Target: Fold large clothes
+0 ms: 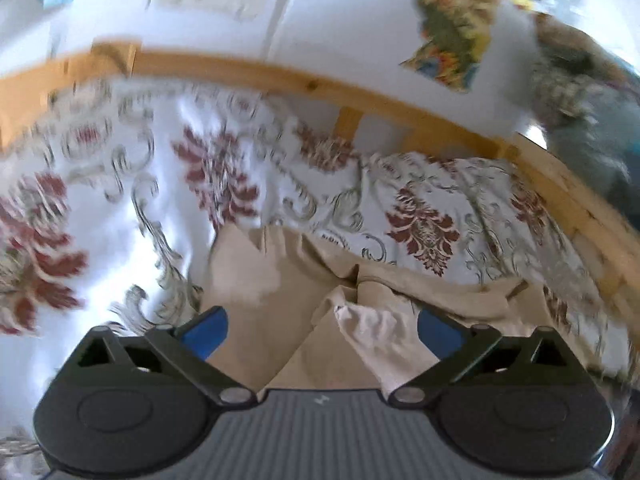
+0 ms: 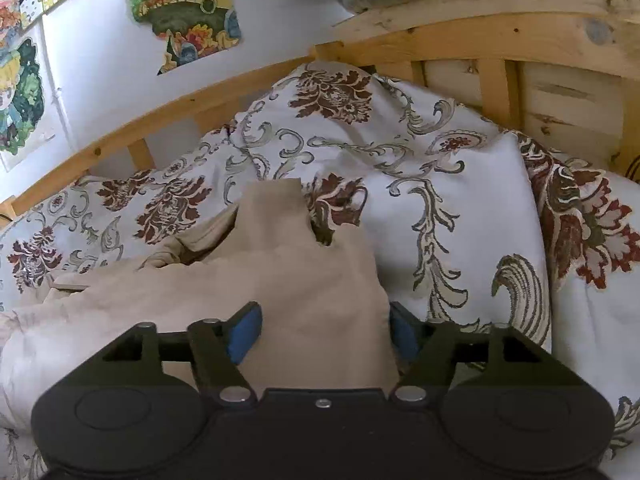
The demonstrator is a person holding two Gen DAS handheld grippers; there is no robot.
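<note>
While left gripper [image 1: 322, 326] stands spread over beige cotton garment [image 1: 260, 280], right gripper [image 2: 322, 330] straddles garment edge, pads apart: pinch firmly, lift evenly over floral bed cover [image 2: 460, 200].

Matt beige cloth garment [image 2: 312, 276], smooth printed quilt [image 2: 452, 184], knotty wooden frame [image 2: 480, 40].

Bedroom: wooden bed frame [image 2: 460, 40], floral duvet [image 2: 460, 184]

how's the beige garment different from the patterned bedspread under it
The beige garment is plain, the bedspread white with dark red flowers and grey scrolls. The garment is a small crumpled heap; the bedspread runs across the bed to the wooden frame. Both are wrinkled cloth.
</note>
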